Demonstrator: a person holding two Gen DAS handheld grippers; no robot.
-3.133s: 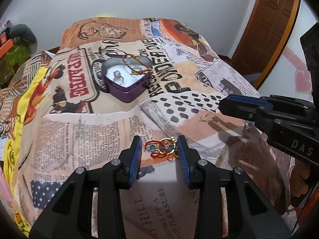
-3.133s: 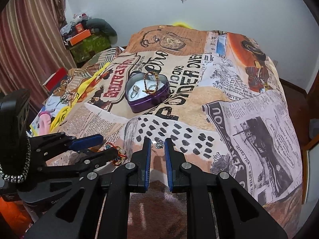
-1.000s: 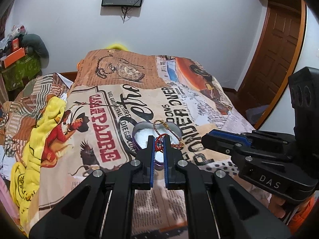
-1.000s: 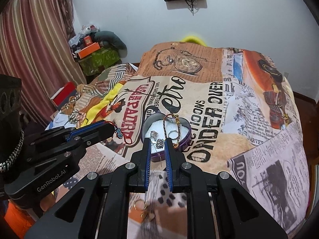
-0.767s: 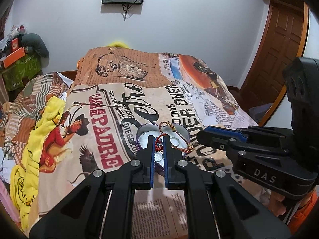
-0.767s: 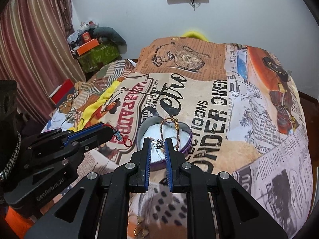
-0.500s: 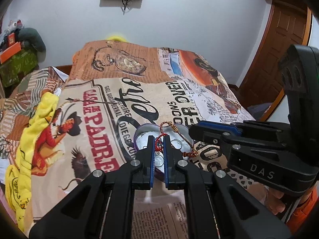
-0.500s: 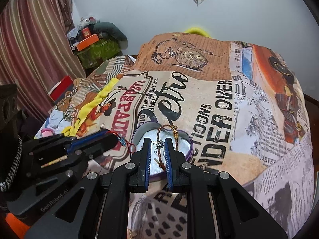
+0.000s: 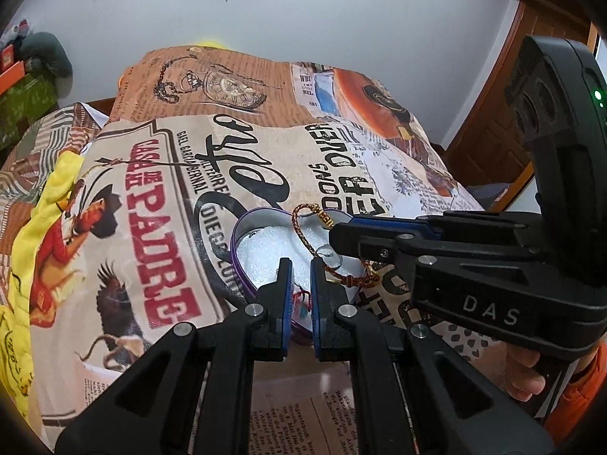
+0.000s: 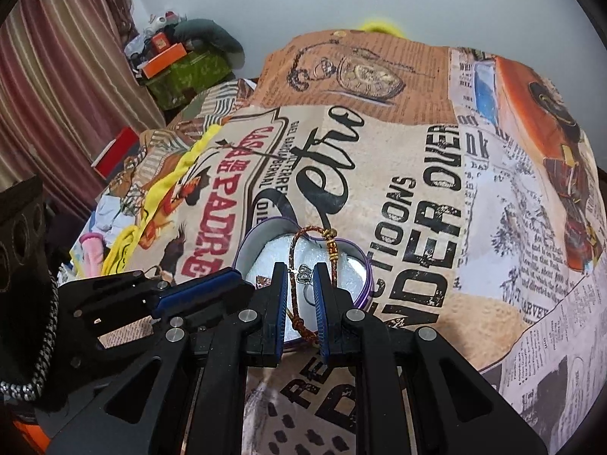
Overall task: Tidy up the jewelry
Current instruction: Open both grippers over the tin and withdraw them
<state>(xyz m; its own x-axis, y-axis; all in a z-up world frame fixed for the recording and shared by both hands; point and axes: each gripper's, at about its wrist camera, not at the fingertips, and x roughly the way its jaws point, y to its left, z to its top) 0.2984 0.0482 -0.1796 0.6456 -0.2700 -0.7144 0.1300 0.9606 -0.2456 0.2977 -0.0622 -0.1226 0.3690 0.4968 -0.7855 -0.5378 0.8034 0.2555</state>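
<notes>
A purple heart-shaped tin (image 9: 242,233) (image 10: 246,244) with white lining sits on the printed bedspread. A braided red-gold bracelet (image 9: 303,233) (image 10: 332,252) lies over its rim, and a ring (image 9: 329,256) lies inside. My left gripper (image 9: 301,265) is over the tin, jaws slightly apart; red thread jewelry (image 9: 301,299) sits low between them. My right gripper (image 10: 299,271) is over the tin and holds a small silver charm (image 10: 303,272) between its tips.
The bedspread (image 9: 170,197) covers the whole bed. Yellow cloth (image 9: 34,220) lies along the left edge. Clutter and boxes (image 10: 178,64) stand by the curtain at back left. A wooden door (image 9: 504,113) is at right.
Both grippers have moved forward and down over the tin. The left jaws have parted a little and the red thread jewelry has slipped lower between them.
</notes>
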